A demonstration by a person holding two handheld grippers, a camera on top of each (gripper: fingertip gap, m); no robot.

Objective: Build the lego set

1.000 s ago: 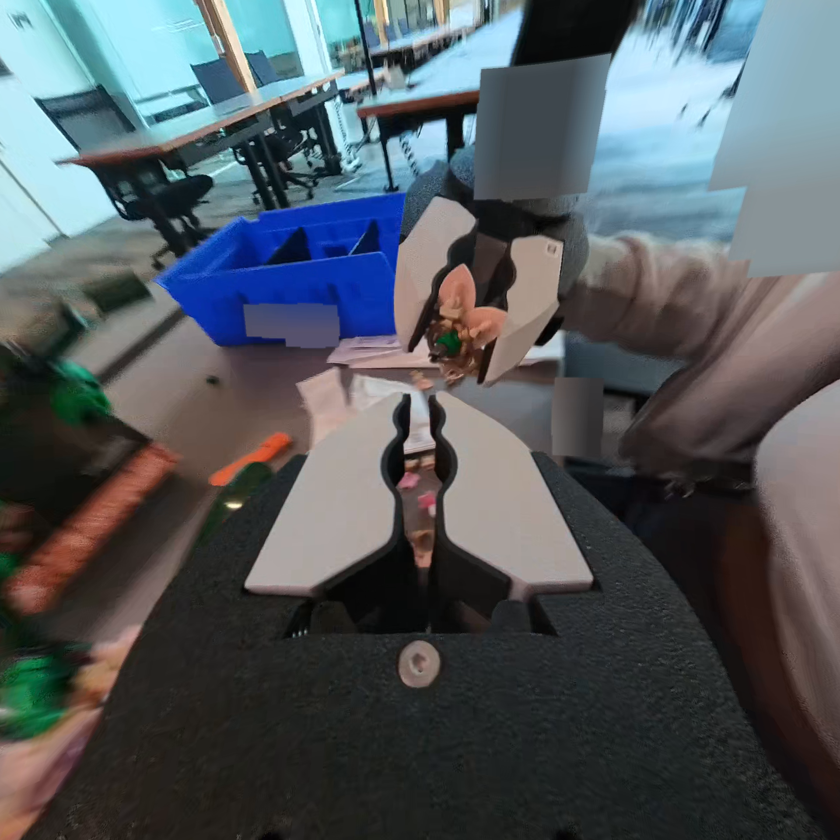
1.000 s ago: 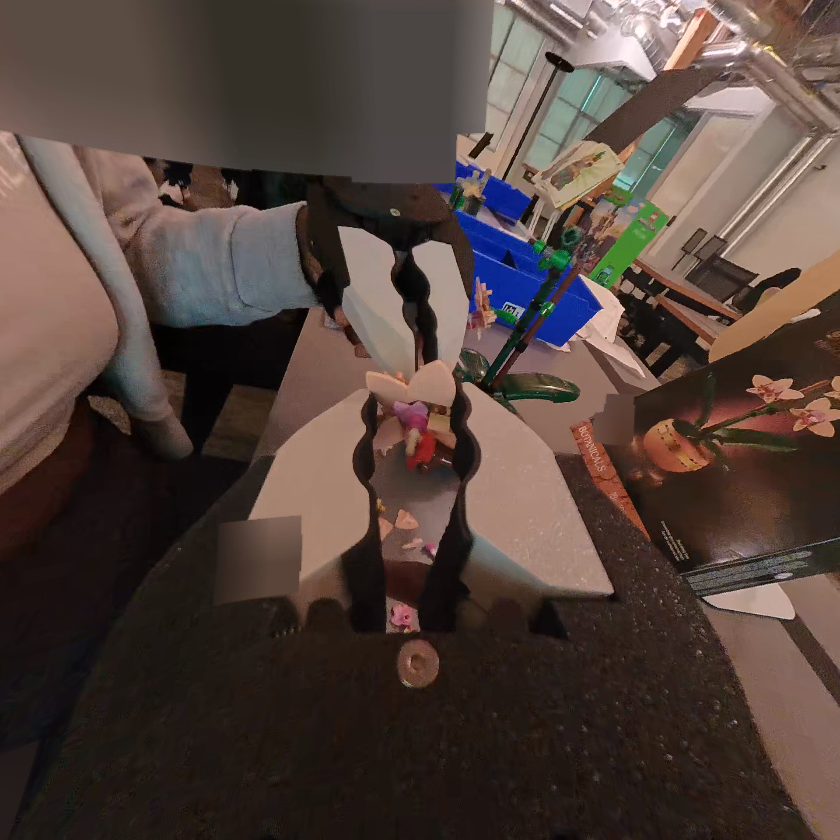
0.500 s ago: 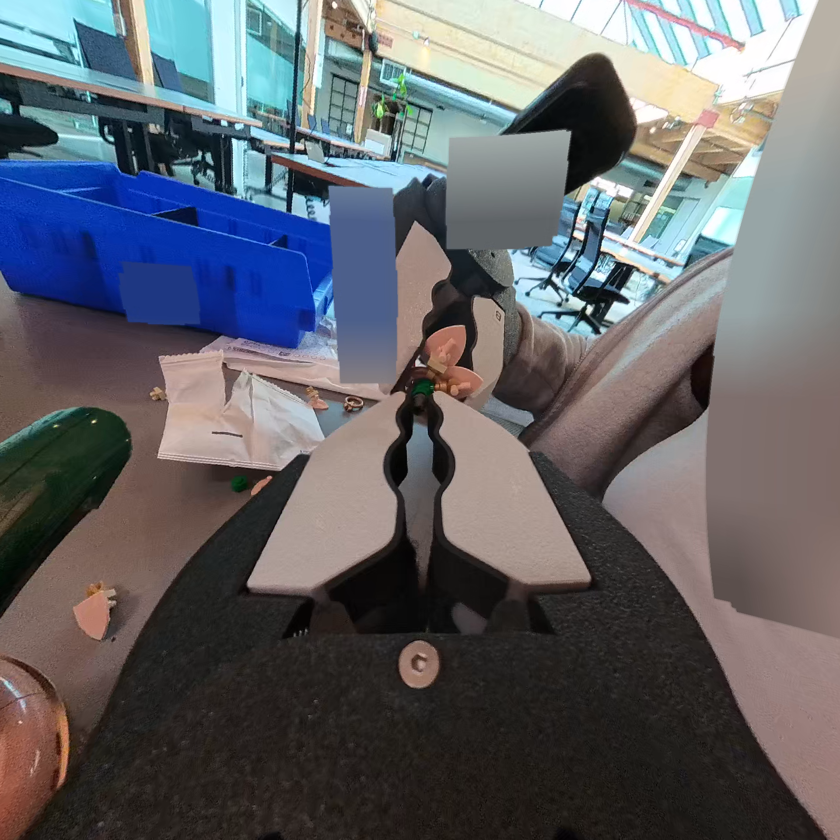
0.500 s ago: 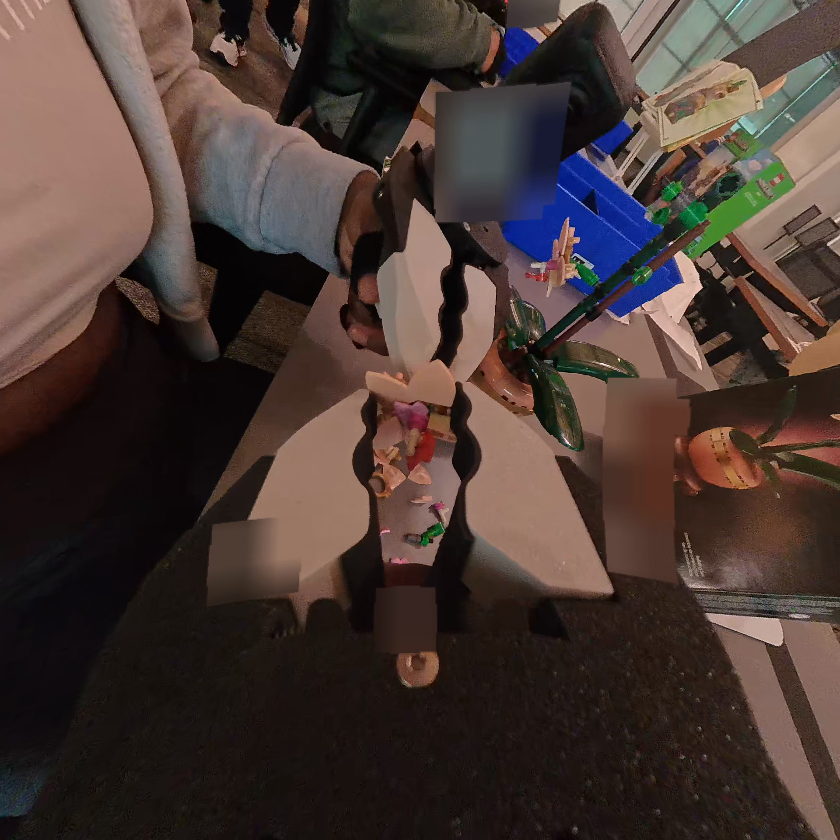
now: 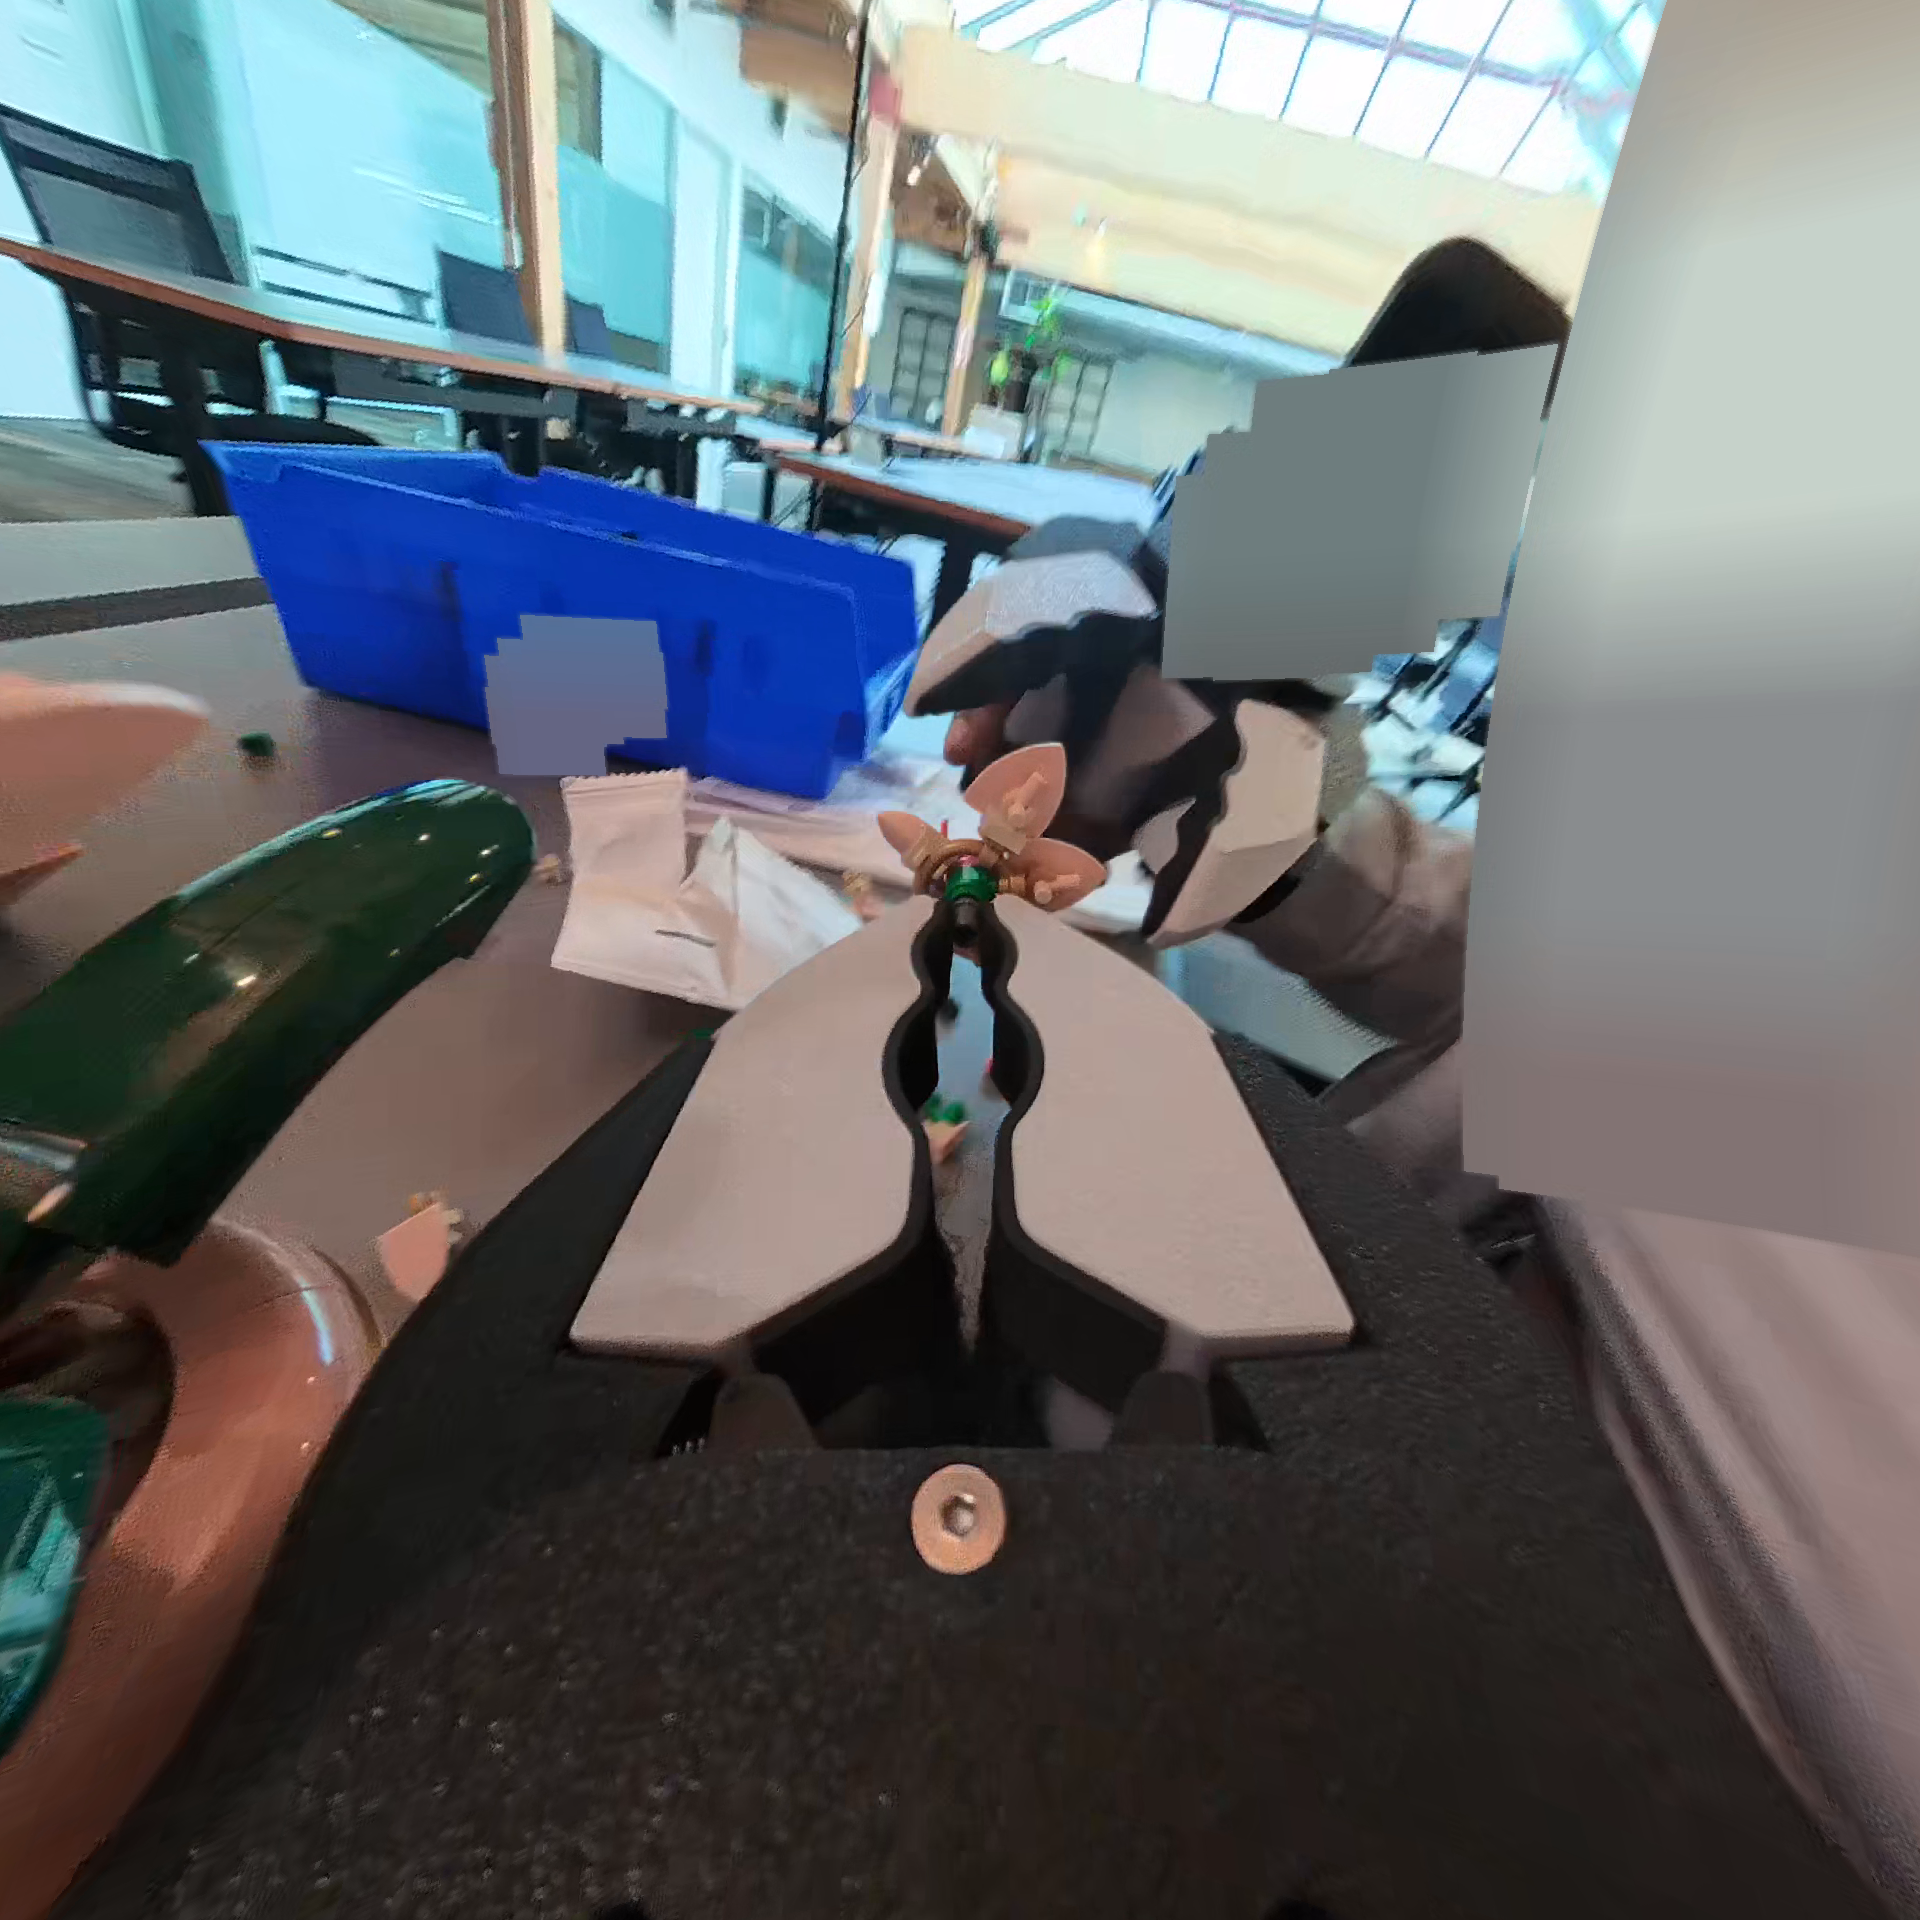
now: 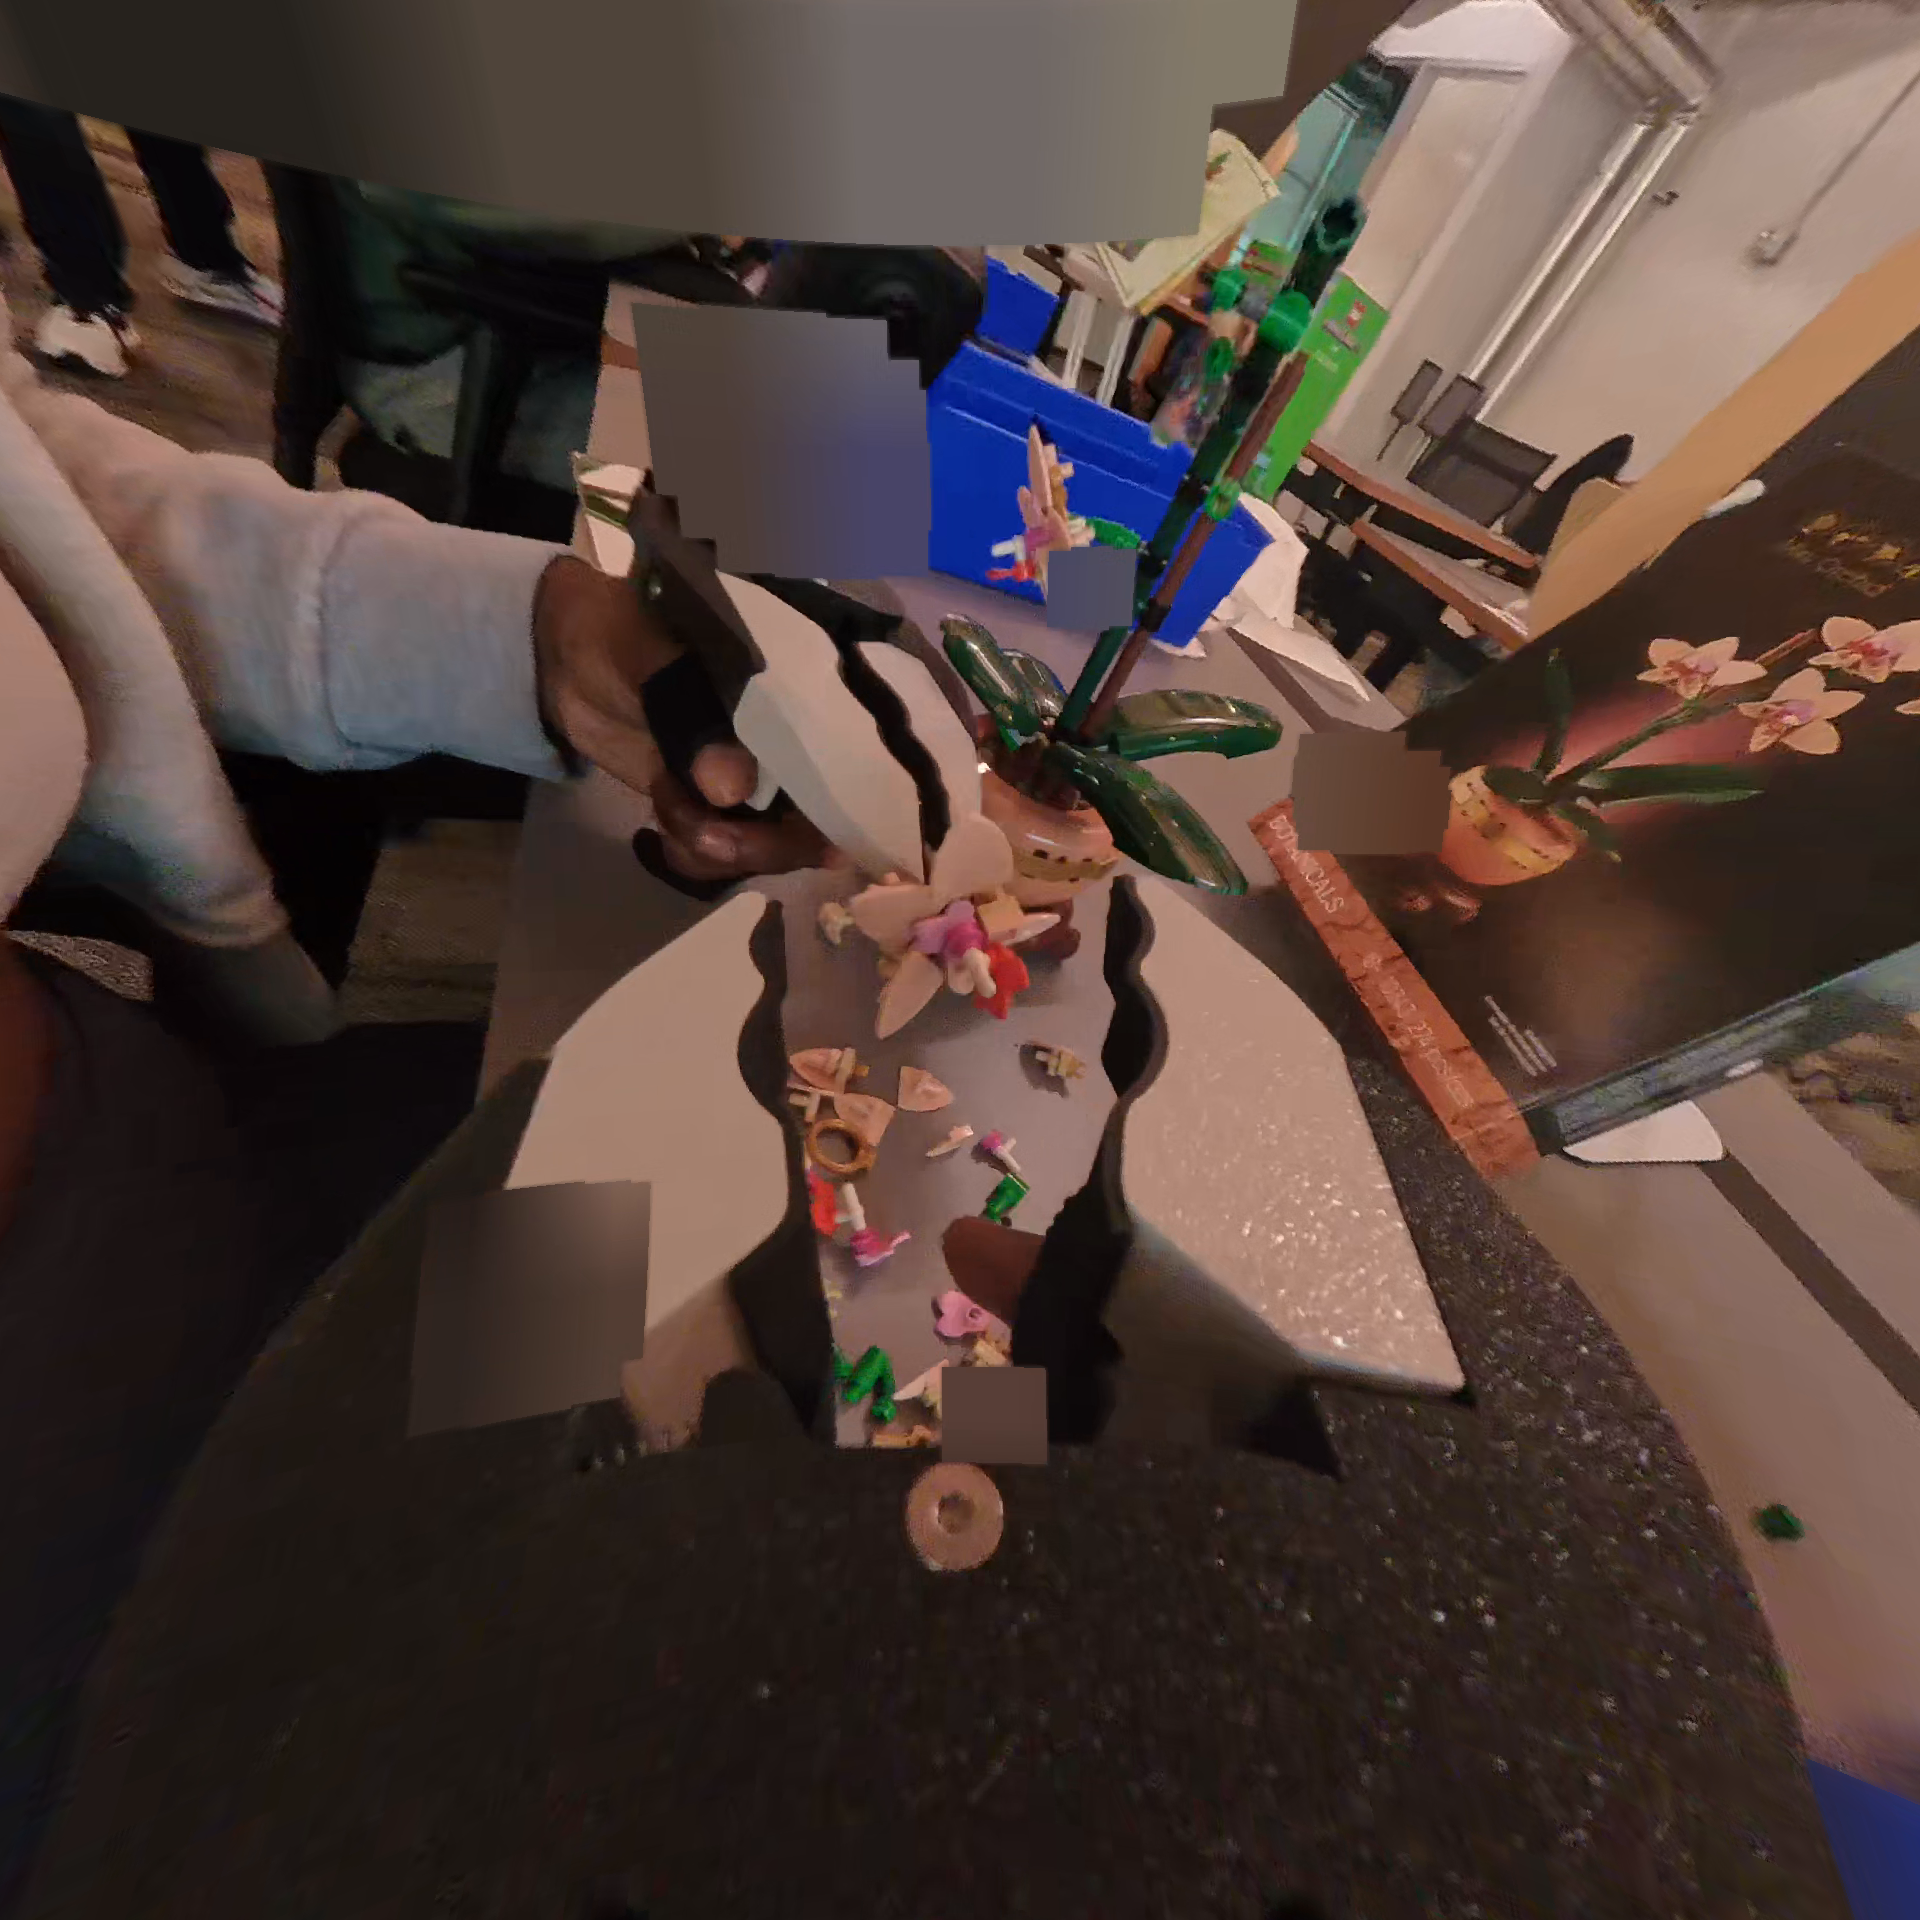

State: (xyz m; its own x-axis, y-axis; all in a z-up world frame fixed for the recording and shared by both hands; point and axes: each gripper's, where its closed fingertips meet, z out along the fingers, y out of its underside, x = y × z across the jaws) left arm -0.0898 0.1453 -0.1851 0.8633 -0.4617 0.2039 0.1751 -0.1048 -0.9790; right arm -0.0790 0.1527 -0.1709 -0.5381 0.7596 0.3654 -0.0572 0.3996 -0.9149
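Left wrist view, at 9 o'clock: dark green leaf [image 5: 249, 966] lying over the pink pot [image 5: 208, 1455] of the part-built orchid. Toward 11 o'clock, blue bin [image 5: 582, 613] on the grey table [image 5: 436, 1091], with white bags [image 5: 675, 894] just in front of it.

Centre: my left gripper [image 5: 964, 914] is clenched on the flower [image 5: 992, 847], pinching its dark stem at the very tips; three pale petals fan out above the green collar. It is held in the air, off the table.

At 1 o'clock: my right gripper [image 5: 1049, 758], fingers spread wide, nothing between them, just beside the flower.

Right wrist view: the right gripper [image 6: 940, 914] reads as released, and the flower [image 6: 945, 935] sits in the gap near its tips without touching either finger. Loose pieces [image 6: 894, 1132] scattered on the table below. At 1 o'clock, the orchid model [image 6: 1091, 769], stem upright. At 3 o'clock, the set's box [image 6: 1662, 790]; whether it leans or lies flat I cannot tell.
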